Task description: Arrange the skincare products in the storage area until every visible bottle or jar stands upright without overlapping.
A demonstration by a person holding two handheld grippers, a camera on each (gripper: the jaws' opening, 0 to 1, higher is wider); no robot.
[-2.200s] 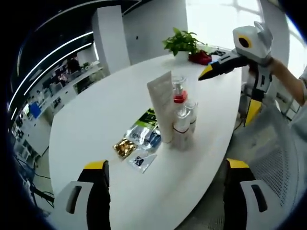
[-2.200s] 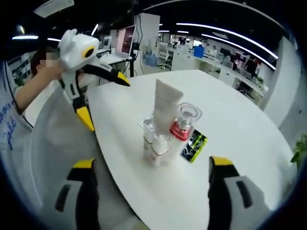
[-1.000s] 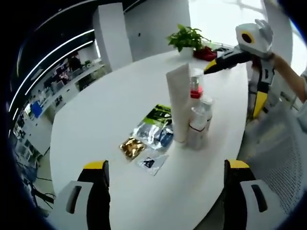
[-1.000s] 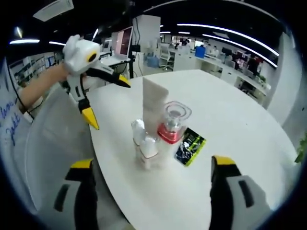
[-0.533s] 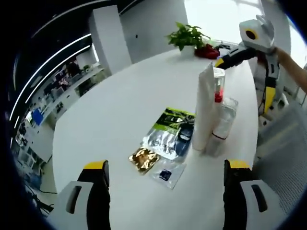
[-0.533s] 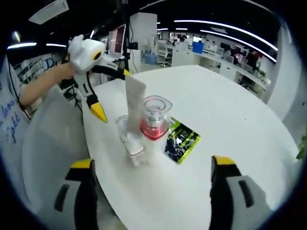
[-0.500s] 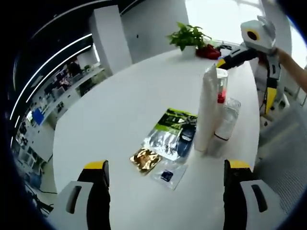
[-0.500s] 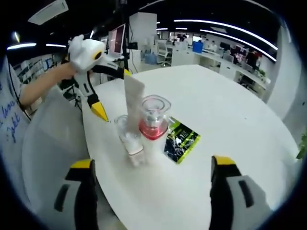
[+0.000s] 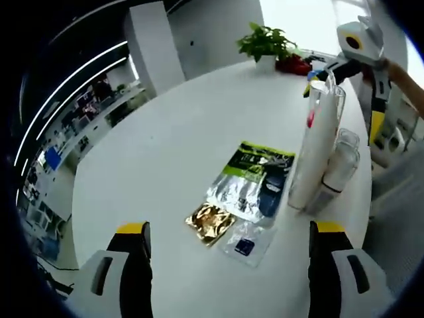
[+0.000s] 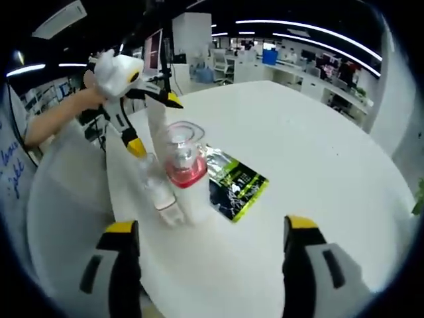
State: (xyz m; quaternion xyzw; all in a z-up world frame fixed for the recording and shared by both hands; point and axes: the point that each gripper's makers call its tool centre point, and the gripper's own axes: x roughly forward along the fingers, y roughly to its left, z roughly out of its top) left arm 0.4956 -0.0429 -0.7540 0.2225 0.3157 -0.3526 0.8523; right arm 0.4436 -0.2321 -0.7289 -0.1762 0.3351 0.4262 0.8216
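A: Bottles first. We have a white tube (image 9: 317, 154) standing on its cap near the table (image 9: 165, 152) edge, a clear bottle with a red collar (image 10: 183, 169) touching it, and two small capped bottles (image 9: 336, 167) just beside. All look upright to us.

B: Agreed, though they sit packed so tight that we can't tell whether any lean on each other.

A: Beside them the sachets lie flat: a green one (image 9: 260, 161), a silver one (image 9: 240, 193) partly over it, a gold one (image 9: 210, 220) and a small clear one (image 9: 245, 244).

B: Those overlap, but they aren't bottles or jars. We judge the standing part done; spreading the cluster may be what's left.

A: And our grippers? The left gripper (image 9: 228, 265) hangs wide apart, holding nothing, short of the sachets.

B: The right gripper (image 10: 211, 268) likewise, jaws apart and empty, near the cluster. A plant (image 9: 265, 43) stands far off.
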